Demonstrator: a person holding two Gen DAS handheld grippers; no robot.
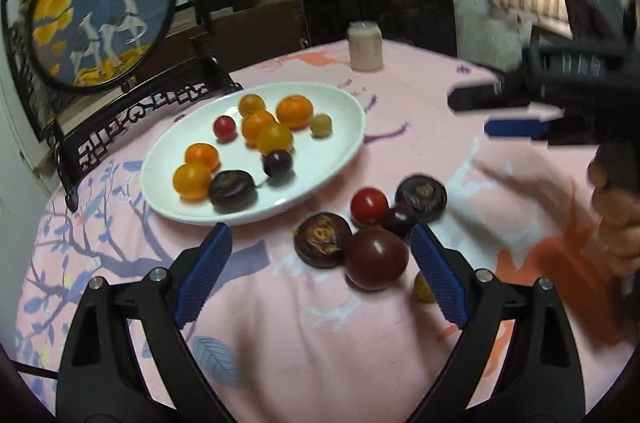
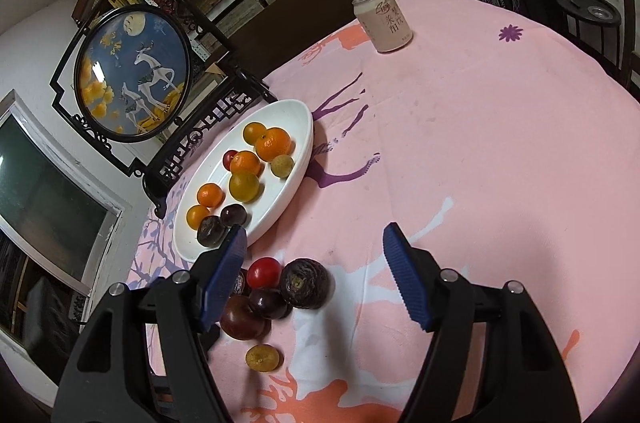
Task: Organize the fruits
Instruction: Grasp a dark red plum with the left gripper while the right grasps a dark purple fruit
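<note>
Left wrist view: left claw [image 1: 320,247] is wide; the tomato [image 1: 376,258] between its fingers looks smooth, soft; grip its sides gently.

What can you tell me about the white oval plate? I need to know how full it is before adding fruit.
The white oval plate is a shallow, glossy, ceramic-looking dish lying flat on the pink patterned tablecloth, just in front of the black carved screen stand. It holds about nine small fruits: orange and yellow ones, a red one, a pale one and two dark ones. Its right half is mostly bare. Neither gripper touches it.
</note>
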